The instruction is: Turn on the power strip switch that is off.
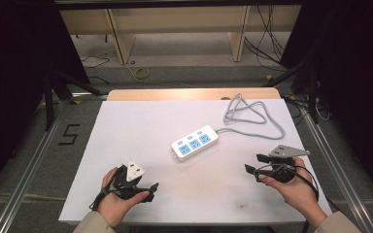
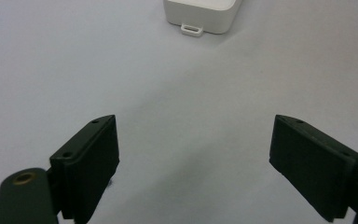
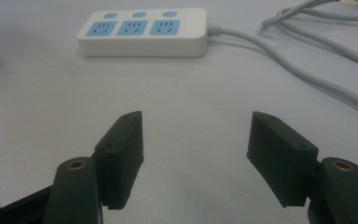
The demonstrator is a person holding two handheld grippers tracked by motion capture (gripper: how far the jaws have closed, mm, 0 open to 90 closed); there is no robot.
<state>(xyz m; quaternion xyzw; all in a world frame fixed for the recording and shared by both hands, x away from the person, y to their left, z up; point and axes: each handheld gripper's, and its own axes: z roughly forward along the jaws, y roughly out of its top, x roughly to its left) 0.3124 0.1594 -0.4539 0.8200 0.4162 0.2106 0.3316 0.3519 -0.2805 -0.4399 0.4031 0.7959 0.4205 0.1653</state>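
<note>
- High view: one white power strip (image 1: 194, 142) lies mid-table on the white sheet (image 1: 126, 126), between and ahead of both grippers, touching neither.
- Count: three blue sockets, three blue switches; one grey cord (image 1: 252, 115) looped behind. No brand legible.
- Floor marking "5" (image 1: 69, 134) left of table.
- Left gripper (image 1: 148, 190): jaws spread, empty.
- Right gripper (image 1: 253, 165): jaws spread, empty.

From my right gripper (image 3: 196, 158) I see both black jaws spread wide with bare white tabletop (image 3: 42, 102) between them. Beyond the fingertips, well apart, lies a white power strip (image 3: 143, 32) with three blue sockets. Its grey cable (image 3: 303, 77) runs off past the right-hand finger (image 3: 279, 156).
</note>
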